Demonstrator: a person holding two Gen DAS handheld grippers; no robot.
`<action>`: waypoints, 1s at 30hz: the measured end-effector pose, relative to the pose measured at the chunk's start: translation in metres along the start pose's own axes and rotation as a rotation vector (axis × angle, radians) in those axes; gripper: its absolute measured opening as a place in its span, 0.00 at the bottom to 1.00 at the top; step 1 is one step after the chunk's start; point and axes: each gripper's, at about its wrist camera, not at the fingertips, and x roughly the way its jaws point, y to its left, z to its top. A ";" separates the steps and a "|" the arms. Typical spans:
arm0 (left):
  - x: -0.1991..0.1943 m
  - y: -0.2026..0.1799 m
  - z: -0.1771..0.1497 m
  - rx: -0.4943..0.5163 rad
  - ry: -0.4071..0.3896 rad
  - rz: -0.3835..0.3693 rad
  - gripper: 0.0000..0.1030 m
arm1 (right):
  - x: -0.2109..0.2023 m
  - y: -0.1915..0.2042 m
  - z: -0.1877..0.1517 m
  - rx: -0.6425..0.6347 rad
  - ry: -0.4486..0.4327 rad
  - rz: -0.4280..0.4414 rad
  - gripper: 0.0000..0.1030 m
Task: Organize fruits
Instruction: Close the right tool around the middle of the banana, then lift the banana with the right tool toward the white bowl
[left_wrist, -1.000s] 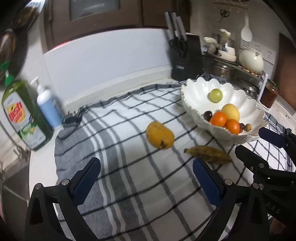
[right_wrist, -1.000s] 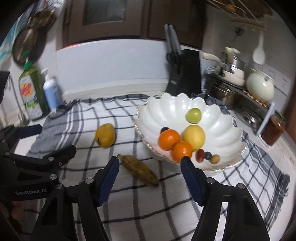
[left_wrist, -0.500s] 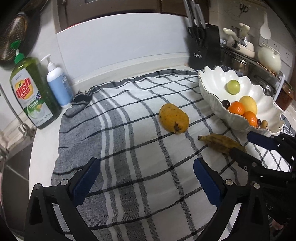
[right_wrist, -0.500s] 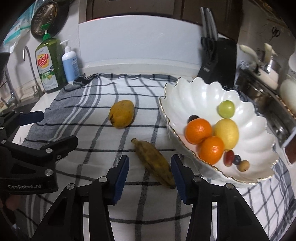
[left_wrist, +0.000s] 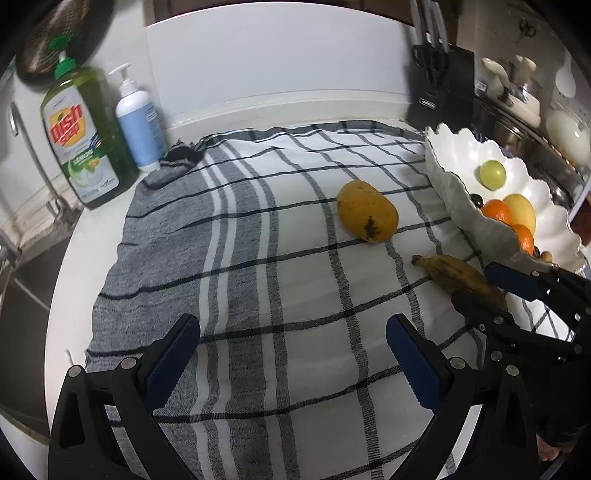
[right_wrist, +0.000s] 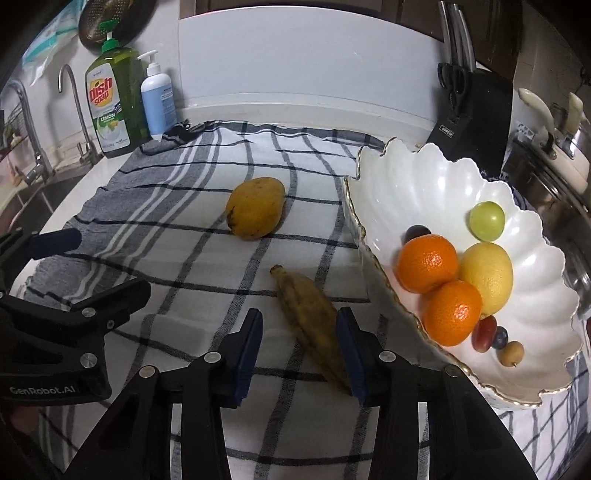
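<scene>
On the checked cloth (right_wrist: 207, 258), beyond a "dish soap LEMON" bottle (right_wrist: 112, 99), the right gripper (right_wrist: 299, 347) is closing around one banana (right_wrist: 314, 321), not yet pinching; one mango (right_wrist: 255, 212) lies ahead, while the left gripper (left_wrist: 291, 354) gapes empty.

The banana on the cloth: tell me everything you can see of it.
The banana is overripe, its peel dull yellow-brown and blotched, stem end toward the mango. It lies flat and whole on the checked cloth, just beside the white scalloped bowl. The right gripper straddles its near end, jaws closing, with the right pad close against the peel and a gap on the left.
</scene>
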 end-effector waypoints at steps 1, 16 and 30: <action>0.000 0.000 0.000 -0.005 -0.001 0.000 1.00 | 0.000 0.000 0.000 0.002 -0.001 -0.002 0.41; 0.004 0.001 -0.003 -0.006 0.019 -0.015 1.00 | 0.004 -0.014 -0.006 0.135 0.058 -0.110 0.41; 0.002 0.003 -0.002 0.005 0.014 -0.015 1.00 | 0.014 -0.020 -0.013 0.234 0.040 -0.085 0.29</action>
